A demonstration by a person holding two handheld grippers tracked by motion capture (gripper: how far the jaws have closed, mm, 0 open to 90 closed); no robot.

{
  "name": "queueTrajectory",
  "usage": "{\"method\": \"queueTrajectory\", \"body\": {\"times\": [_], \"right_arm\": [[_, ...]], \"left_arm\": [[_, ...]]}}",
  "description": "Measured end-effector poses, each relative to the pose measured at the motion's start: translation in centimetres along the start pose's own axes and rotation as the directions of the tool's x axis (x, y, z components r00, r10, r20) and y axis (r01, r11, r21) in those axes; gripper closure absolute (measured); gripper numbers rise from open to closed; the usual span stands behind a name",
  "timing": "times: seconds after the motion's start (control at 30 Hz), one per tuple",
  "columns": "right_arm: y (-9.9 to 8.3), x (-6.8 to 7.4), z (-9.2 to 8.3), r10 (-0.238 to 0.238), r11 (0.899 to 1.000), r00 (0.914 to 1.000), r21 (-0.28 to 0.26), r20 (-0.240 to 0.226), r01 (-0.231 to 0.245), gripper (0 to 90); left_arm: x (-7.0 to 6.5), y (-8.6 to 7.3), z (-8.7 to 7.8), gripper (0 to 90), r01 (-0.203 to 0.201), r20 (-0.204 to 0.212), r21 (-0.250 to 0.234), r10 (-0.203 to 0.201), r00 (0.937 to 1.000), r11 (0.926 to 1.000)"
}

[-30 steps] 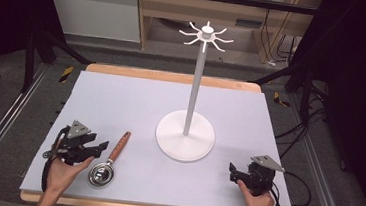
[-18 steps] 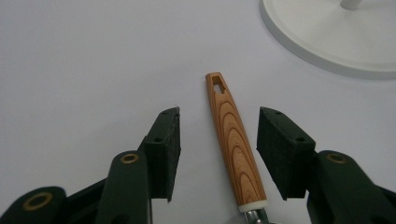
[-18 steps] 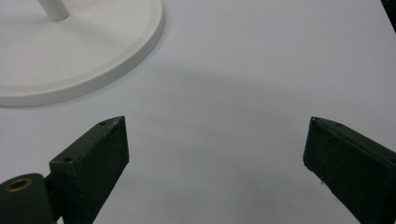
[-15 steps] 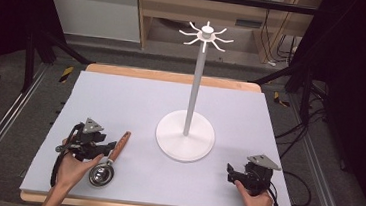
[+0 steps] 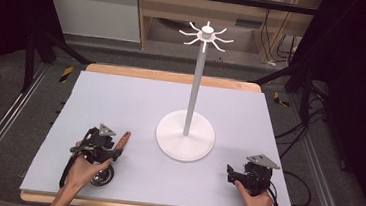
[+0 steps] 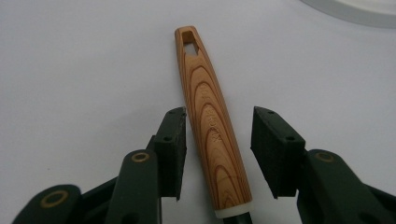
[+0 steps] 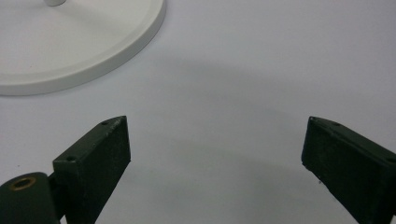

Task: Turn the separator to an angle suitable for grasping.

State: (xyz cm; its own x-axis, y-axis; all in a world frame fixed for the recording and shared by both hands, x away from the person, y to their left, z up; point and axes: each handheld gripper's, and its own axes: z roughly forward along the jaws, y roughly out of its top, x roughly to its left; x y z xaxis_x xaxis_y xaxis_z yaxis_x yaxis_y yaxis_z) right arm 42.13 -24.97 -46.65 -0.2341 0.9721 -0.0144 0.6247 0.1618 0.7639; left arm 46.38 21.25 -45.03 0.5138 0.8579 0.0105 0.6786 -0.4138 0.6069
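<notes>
While your left gripper (image 6: pixel 217 144) jaws have been closing astride the handle (image 6: pixel 210 121), untouched, your right gripper (image 7: pixel 215 154) jaws gape.

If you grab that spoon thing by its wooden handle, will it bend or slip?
Probably not bend: the wooden handle looks stiff and solid. Its smooth, tapered sides might slip a little between the left gripper pads. The metal head may make that end droop.

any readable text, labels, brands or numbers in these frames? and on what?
Wooden handle between the left gripper's jaws: a line of stamped letters runs along it, too blurred to read.
White hook stand: none.
Table mat: none.
Label on the shelf behind the table: too small to read.
</notes>
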Motion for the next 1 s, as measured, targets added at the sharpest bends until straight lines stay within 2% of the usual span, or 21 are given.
{"method": "queueTrajectory", "body": {"times": [0.1, 0.2, 0.23, 0.47, 0.67, 0.73, 0.77, 0.83, 0.87, 0.9, 1.0], "right_arm": [[0.0, 0.0, 0.0, -0.003, 1.000, 1.0000, 0.001, -0.001, 0.003, 8.6], [0.0, -0.1, 0.0, -0.003, 1.000, 1.0000, 0.003, -0.004, 0.003, 8.7], [0.0, 0.0, 0.0, 0.010, 1.000, 0.9999, 0.006, -0.004, -0.010, 8.7], [0.0, -0.1, 0.1, -0.003, 1.000, 1.0000, 0.012, -0.002, 0.003, 8.8], [0.0, -0.2, 0.1, 0.005, 1.000, 1.0000, 0.012, -0.004, -0.005, 8.8], [0.0, -0.2, 0.1, 0.004, 1.000, 1.0000, 0.012, -0.003, -0.004, 8.8], [-0.1, -0.2, 0.1, 0.003, 1.000, 1.0000, 0.014, -0.003, -0.003, 8.8], [-0.1, -0.2, 0.1, 0.001, 1.000, 1.0000, 0.016, -0.004, -0.001, 8.8], [-0.1, -0.2, 0.1, 0.001, 1.000, 1.0000, 0.017, -0.002, -0.001, 8.8], [-0.1, -0.2, 0.1, 0.001, 1.000, 1.0000, 0.017, -0.002, -0.001, 8.8], [-0.1, -0.2, 0.2, 0.005, 1.000, 1.0000, 0.018, -0.003, -0.005, 8.8]], "left_arm": [[0.0, -0.1, 0.2, 57.7, 0.001, 0.001, 0.015, -0.001, 1.0000, 0.9999], [0.1, -0.2, 0.7, 61.1, 0.019, 0.000, 0.039, -0.020, 0.9998, 0.9991], [0.1, -0.2, 0.8, 62.3, 0.025, -0.001, 0.040, -0.025, 0.9997, 0.9989], [0.0, -0.3, 1.1, 61.5, 0.039, 0.006, 0.049, -0.039, 0.9992, 0.9980], [-0.3, 0.0, 1.2, 63.8, 0.021, -0.023, 0.078, -0.019, 0.9996, 0.9967], [-0.2, 0.0, 1.2, 66.0, 0.018, -0.022, 0.078, -0.016, 0.9996, 0.9968], [0.1, 0.0, 1.2, 68.3, 0.022, -0.002, 0.073, -0.022, 0.9998, 0.9971], [0.2, -0.1, 1.1, 68.3, 0.013, 0.007, 0.078, -0.013, 0.9999, 0.9969], [0.4, -0.1, 0.9, 68.4, -0.011, 0.013, 0.089, 0.010, 0.9999, 0.9960], [0.4, -0.1, 0.9, 68.3, -0.011, 0.013, 0.089, 0.010, 0.9999, 0.9960], [0.8, -0.4, 0.6, 68.1, -0.058, 0.015, 0.096, 0.057, 0.9983, 0.9937]]}}
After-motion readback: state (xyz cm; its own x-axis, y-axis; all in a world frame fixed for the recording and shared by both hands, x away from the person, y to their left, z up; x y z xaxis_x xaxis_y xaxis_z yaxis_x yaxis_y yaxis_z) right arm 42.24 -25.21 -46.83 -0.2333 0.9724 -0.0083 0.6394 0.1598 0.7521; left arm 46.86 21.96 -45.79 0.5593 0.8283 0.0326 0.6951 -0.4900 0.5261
